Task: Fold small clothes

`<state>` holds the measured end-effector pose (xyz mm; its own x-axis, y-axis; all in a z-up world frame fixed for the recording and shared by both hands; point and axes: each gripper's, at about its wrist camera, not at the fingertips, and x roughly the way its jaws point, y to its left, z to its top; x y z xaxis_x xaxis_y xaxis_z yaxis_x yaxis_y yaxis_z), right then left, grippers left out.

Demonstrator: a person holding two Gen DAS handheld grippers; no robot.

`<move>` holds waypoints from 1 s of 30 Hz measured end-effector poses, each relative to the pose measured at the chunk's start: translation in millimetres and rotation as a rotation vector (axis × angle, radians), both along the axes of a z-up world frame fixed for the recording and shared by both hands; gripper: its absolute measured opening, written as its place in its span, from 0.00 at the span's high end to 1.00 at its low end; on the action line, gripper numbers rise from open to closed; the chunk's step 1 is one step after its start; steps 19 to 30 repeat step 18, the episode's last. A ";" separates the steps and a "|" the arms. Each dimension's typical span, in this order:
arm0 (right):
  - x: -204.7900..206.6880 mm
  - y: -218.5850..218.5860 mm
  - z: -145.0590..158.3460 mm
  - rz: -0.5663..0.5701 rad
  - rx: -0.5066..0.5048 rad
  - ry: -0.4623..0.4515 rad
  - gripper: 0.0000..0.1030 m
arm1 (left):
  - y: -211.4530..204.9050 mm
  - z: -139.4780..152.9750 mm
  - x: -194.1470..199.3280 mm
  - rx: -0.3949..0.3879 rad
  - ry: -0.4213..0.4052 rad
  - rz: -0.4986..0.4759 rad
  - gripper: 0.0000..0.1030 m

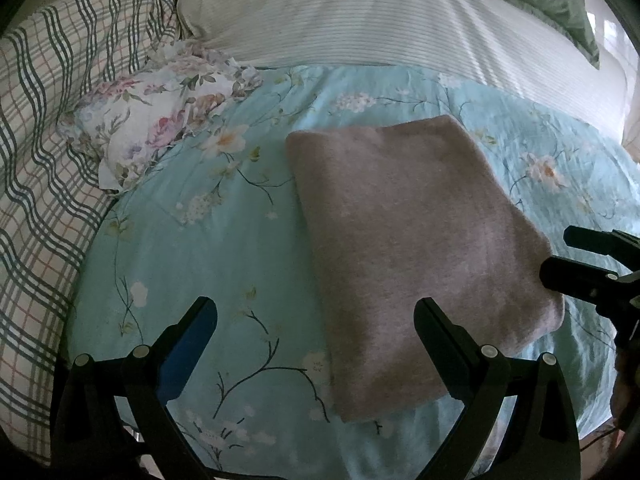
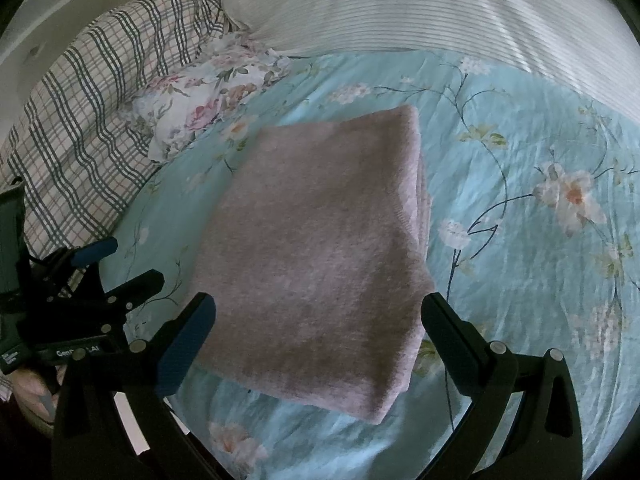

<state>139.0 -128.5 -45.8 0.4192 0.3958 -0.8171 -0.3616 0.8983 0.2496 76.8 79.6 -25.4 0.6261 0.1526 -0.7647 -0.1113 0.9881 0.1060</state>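
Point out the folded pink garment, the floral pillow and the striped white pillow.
folded pink garment [image 2: 316, 264]: right wrist view, middle of top layer.
floral pillow [image 1: 152, 128]: left wrist view, centre.
striped white pillow [image 1: 360, 12]: left wrist view, middle.

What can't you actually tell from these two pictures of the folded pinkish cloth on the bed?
- What garment the folded pinkish cloth is: folded shut in both views, so no sleeves or neck show.
- Layers underneath: hidden by its top face; only stacked edges show in the right wrist view.
- Label on the left gripper: partly blocked in the right wrist view.
- Floral cloth: crumpled, item unclear.
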 end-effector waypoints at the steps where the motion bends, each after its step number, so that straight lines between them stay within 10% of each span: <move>1: 0.5 0.5 -0.9 -0.001 0.002 0.001 0.01 | -1.1 -0.4 -0.3 0.003 -0.001 0.001 0.04; 30: 2.5 8.1 -5.0 -0.015 0.024 0.009 0.01 | -5.3 -4.1 6.0 0.024 0.008 -0.012 0.04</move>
